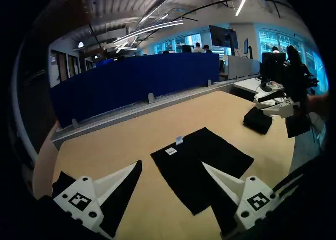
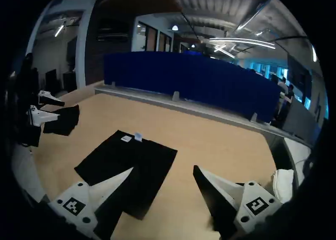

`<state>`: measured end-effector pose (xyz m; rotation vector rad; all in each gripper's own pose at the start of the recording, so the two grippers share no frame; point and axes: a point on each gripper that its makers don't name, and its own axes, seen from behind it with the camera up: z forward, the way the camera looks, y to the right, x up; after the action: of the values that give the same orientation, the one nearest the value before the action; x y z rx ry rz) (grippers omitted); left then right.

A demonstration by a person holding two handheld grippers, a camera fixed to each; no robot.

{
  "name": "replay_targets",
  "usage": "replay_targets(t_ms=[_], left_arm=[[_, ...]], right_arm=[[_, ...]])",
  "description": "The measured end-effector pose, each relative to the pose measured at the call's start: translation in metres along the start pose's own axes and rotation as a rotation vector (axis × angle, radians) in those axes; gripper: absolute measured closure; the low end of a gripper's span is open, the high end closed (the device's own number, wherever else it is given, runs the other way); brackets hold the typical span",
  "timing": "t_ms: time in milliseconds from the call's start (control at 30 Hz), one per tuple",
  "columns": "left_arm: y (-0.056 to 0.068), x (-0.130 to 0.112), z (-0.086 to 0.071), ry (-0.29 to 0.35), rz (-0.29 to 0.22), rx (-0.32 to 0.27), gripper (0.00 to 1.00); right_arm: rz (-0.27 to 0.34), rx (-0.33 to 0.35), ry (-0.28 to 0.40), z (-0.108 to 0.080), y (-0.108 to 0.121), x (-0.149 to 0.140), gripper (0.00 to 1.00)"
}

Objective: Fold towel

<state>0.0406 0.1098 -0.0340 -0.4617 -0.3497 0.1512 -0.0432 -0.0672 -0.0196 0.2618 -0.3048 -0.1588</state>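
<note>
The left gripper [image 1: 171, 165] has its white fingers spread wide at the bottom of the left gripper view, pinching nothing. The right gripper [image 2: 163, 168] looks the same at the bottom of the right gripper view, fingers well apart and empty. Just beyond both pairs lies the towel [image 1: 189, 172], black and flat on the counter [image 1: 126, 135]. It sits in the lower middle of the left gripper view and the lower left of the right gripper view. Two small white tags [image 1: 171, 151] show near its far edge. Its outline is stepped rather than a clean rectangle, and I cannot tell whether one part already lies over another. Neither gripper appears to hold it, so the folding looks barely begun, if at all. Taking an edge, carrying it across and squaring it up all seem left to do. A smaller dark bundle [image 1: 257, 120] rests at the right of the left gripper view. The counter is pale wood, with a blue partition [image 1: 134, 78] along its back. Beyond is an open office with strip lights [image 1: 147, 30] and bright windows [image 1: 269, 40].
</note>
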Motion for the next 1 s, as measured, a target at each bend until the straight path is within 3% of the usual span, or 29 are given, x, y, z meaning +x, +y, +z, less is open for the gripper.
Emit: replay_targets(t_ms=[300, 1000], left_arm=[[0.015, -0.025, 0.004, -0.075, 0.005, -0.053, 0.06], [0.060, -0.126, 0.014, -0.324, 0.037, -0.184, 0.05]], right_arm=[[-0.014, 0.039, -0.065, 0.013, -0.012, -0.023, 0.00], [-0.058, 0.113, -0.268, 0.029, -0.041, -0.124, 0.01]])
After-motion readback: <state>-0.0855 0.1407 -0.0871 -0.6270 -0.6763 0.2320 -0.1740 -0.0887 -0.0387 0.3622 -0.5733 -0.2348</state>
